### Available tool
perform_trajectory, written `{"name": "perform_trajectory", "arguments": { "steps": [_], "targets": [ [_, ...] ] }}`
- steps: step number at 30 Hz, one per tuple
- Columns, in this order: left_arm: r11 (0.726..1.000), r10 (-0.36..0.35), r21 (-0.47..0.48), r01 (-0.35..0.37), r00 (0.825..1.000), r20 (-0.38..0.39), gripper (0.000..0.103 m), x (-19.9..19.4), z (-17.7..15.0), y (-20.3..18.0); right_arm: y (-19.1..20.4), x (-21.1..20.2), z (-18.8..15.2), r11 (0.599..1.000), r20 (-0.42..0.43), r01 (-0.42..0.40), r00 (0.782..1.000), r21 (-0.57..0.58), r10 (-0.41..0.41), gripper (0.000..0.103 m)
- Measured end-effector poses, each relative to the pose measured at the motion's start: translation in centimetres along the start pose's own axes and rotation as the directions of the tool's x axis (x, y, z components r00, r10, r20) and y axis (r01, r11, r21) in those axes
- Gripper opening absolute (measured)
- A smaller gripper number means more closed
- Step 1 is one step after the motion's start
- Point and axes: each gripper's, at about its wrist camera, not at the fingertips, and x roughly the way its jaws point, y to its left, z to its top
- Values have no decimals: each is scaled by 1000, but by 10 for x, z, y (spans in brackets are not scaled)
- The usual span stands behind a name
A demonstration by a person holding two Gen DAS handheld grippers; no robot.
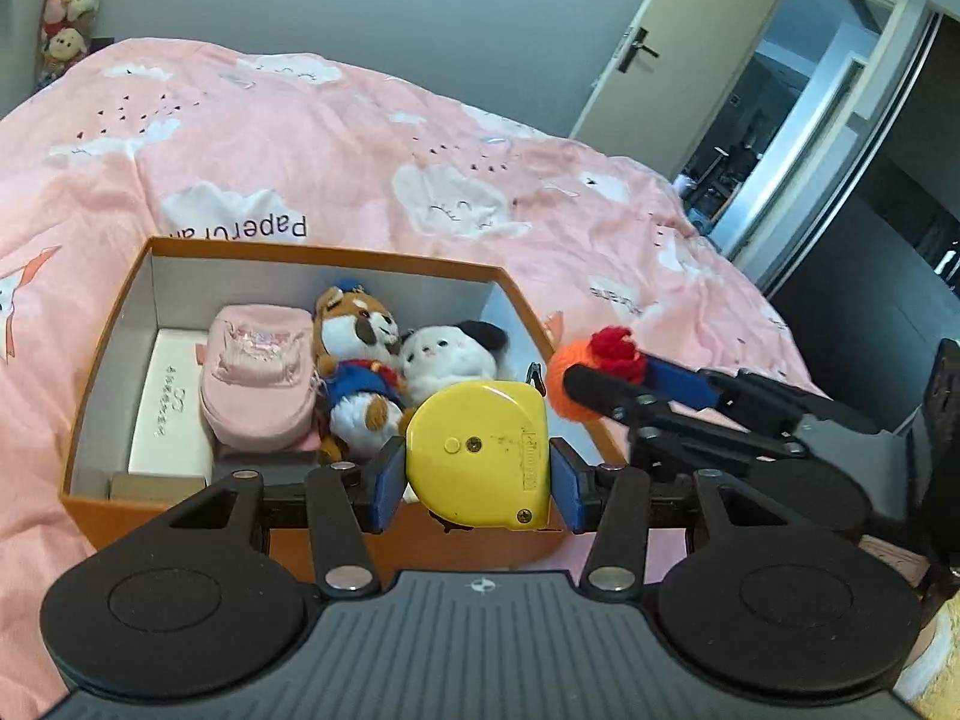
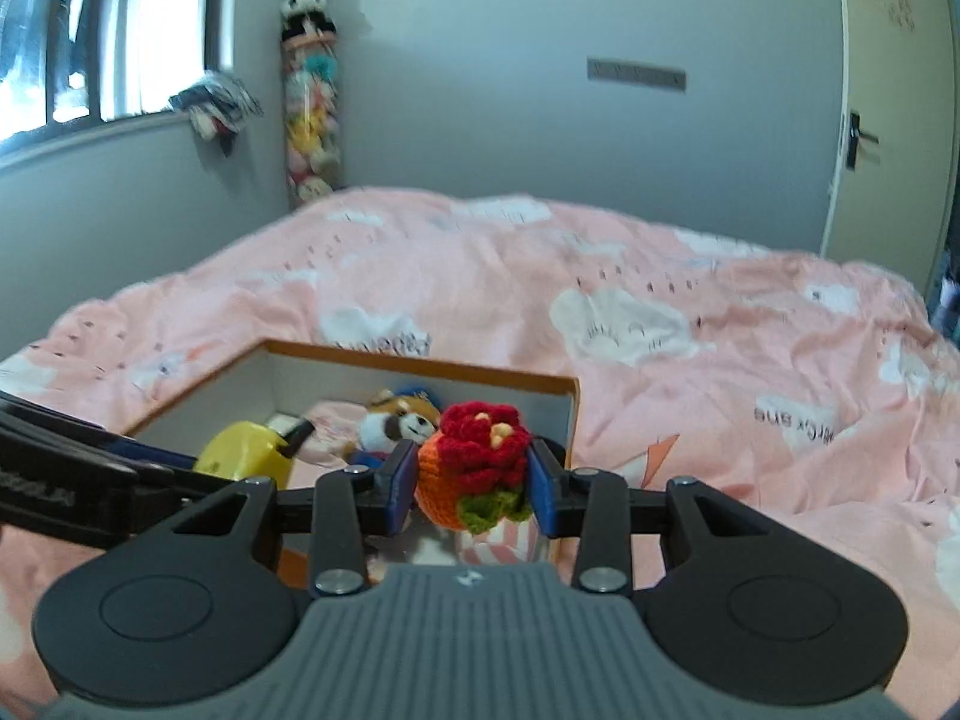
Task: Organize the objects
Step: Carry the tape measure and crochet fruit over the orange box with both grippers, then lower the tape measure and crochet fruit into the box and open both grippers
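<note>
A yellow tape measure point(image 1: 480, 456) is clamped between the blue pads of the left gripper point(image 1: 477, 477), low in the frame's centre, over the near edge of an orange box point(image 1: 324, 255) set on the pink bed point(image 1: 360, 138). A crocheted flower point(image 2: 480, 462) is pinched by the right gripper point(image 2: 474, 483), held at the box's right side. Inside the box, a pink pouch point(image 1: 258, 378), a fox plush point(image 1: 354, 360) and a white plush point(image 1: 450, 360) are seen side by side.
</note>
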Motion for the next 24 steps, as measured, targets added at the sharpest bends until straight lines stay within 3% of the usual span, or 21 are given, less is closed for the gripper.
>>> {"name": "perform_trajectory", "arguments": {
  "steps": [4, 7, 14, 24],
  "targets": [
    [1000, 15, -4, -15, 1000, -24, 56, 22, 5, 4, -3, 23, -7, 1000, -79, 12, 997, -2, -13, 41],
    [999, 35, -2, -35, 998, -57, 56, 37, 8, 6, -4, 31, -15, 998, -93, 53, 994, -22, -55, 42],
    [996, 78, -24, -82, 988, -134, 56, 65, 8, 15, -3, 31, -22, 996, -46, 59, 997, -67, -62, 42],
    [993, 111, -9, -116, 971, -213, 56, 79, 4, 16, -19, 14, -33, 990, 39, 117, 992, 74, -120, 46]
  ]
}}
